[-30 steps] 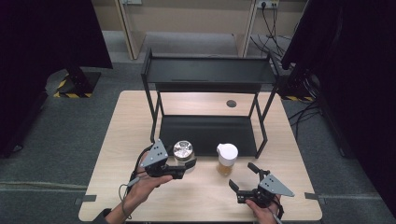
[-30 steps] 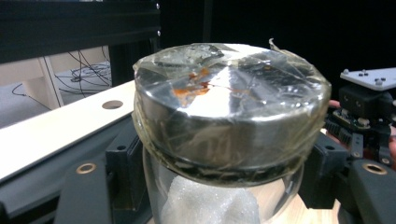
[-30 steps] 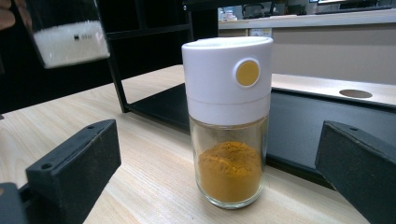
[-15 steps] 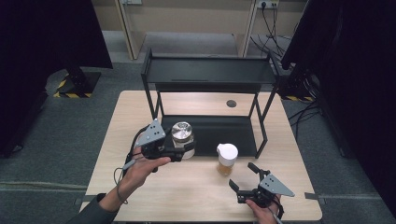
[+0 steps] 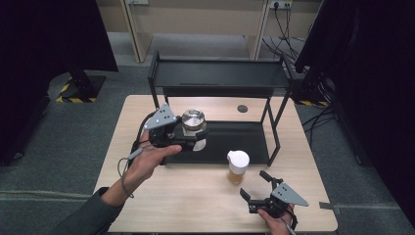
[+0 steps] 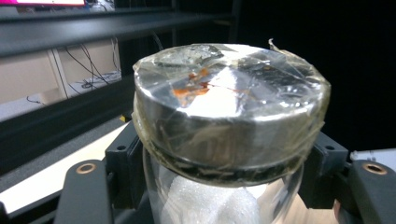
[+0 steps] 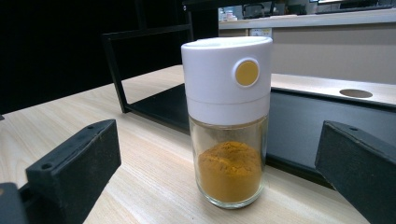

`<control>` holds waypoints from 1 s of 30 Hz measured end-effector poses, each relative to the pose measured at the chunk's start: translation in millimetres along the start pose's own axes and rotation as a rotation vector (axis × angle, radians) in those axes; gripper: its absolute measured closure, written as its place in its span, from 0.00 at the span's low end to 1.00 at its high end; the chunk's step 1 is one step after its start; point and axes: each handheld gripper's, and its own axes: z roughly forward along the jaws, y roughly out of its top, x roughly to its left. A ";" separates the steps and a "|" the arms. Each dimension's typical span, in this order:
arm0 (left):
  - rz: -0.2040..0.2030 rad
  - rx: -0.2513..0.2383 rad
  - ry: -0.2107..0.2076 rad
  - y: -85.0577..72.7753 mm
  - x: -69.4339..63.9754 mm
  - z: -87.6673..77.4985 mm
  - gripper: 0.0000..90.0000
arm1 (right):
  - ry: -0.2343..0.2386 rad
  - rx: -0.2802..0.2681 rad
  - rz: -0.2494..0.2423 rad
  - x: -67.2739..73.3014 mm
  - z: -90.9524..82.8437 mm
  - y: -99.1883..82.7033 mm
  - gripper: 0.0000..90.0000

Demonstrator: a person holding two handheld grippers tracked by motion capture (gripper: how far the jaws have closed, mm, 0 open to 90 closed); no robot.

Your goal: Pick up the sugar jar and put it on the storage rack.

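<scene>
Since a second ago, my left claw [image 5: 192, 137] has carried the silver-lidded jar [image 5: 193, 128] up off the desk [image 5: 161, 196] toward the rack [image 5: 220, 78], clenched around its glass. My right claw [image 5: 260, 190] rests released behind the spice jar [image 5: 237, 166]. Smooth glass could slip, or the lid clip the shelf edge.

No readable txt, brand, no. or label anywhere. Silver lid [image 6: 229, 107] of the jar [image 5: 194, 128] in the left hand-held gripper [image 5: 188, 139]: tape and orange smears only, no lettering. Spice jar [image 7: 227, 119] just ahead of the right hand-held gripper [image 5: 254, 188]: white cap w/ a plain yellow dot [image 7: 246, 73], no print.
</scene>
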 end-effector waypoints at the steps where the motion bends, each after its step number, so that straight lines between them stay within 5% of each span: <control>1: 0.001 0.003 0.006 4.2 -0.3 0.3 0.35 | 0.000 0.001 0.002 0.1 0.0 0.0 0.00; 25: -0.013 -0.007 0.063 79.1 12.1 9.5 0.35 | 0.001 0.001 0.004 -0.1 0.0 0.0 0.00; 30: -0.006 -0.003 0.100 93.6 13.5 14.0 0.35 | 0.002 0.001 0.004 -0.1 0.2 0.0 0.00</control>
